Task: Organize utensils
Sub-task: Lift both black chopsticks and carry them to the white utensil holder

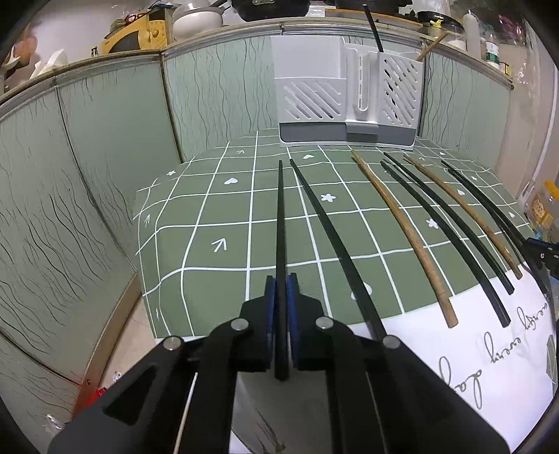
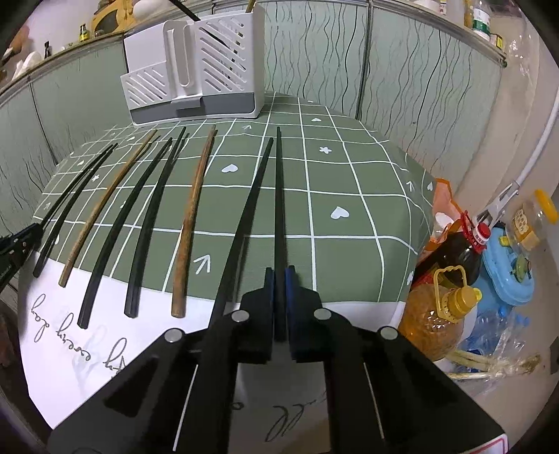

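Each claw, left claw point(image 1: 281, 283) and right claw point(image 2: 279, 276), is closed on a black chopstick point(image 1: 280, 223) point(image 2: 278, 195) whose long axis points straight ahead toward the white holder point(image 1: 346, 94) at the far edge of the surface point(image 1: 209, 209).

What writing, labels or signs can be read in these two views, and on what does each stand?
"every day", cursive, seen upside down: white border of the tablecloth.
A further cursive word on that border: cut off, unreadable.
Red-capped dark bottle: label too small.
Yellow-lidded jar: label print blurred.
Shelf bottles: labels too small.
Utensil holder: no text visible.
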Demonstrator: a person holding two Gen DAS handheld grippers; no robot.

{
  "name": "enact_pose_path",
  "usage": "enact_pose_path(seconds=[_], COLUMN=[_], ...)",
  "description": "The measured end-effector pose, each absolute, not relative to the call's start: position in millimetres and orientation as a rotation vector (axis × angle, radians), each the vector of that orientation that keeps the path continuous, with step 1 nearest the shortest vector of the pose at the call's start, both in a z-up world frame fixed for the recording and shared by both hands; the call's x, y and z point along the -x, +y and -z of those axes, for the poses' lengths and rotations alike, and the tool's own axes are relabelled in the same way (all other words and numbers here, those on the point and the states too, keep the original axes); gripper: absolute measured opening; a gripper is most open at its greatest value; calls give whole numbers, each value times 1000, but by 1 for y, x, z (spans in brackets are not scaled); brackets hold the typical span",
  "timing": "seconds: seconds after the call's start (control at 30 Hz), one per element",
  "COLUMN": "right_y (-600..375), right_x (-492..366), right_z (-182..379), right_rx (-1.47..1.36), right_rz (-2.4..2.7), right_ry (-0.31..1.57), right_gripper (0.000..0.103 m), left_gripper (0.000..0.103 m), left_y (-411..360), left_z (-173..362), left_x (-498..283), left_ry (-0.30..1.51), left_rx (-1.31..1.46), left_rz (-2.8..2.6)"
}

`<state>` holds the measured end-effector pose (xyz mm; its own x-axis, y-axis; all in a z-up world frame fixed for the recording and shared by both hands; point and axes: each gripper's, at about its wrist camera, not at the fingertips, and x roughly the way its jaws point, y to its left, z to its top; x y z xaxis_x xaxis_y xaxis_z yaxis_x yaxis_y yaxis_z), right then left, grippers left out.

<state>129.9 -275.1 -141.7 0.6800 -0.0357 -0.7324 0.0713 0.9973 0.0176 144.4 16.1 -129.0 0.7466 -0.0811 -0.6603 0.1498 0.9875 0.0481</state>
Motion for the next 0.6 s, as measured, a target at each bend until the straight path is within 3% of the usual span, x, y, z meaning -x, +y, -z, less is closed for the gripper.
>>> enact_pose_path(seconds=[0.6], right_y=[-290], right_x=[-118], right_z=[99], right_rx=[-88], right_rz=[51], right_ry=[737], right_gripper=[6], left_gripper=[6], left_y=[29], left_z=[85], left_x=[-142], left_ry=[667], left_rx=[-28], left_rz=[165])
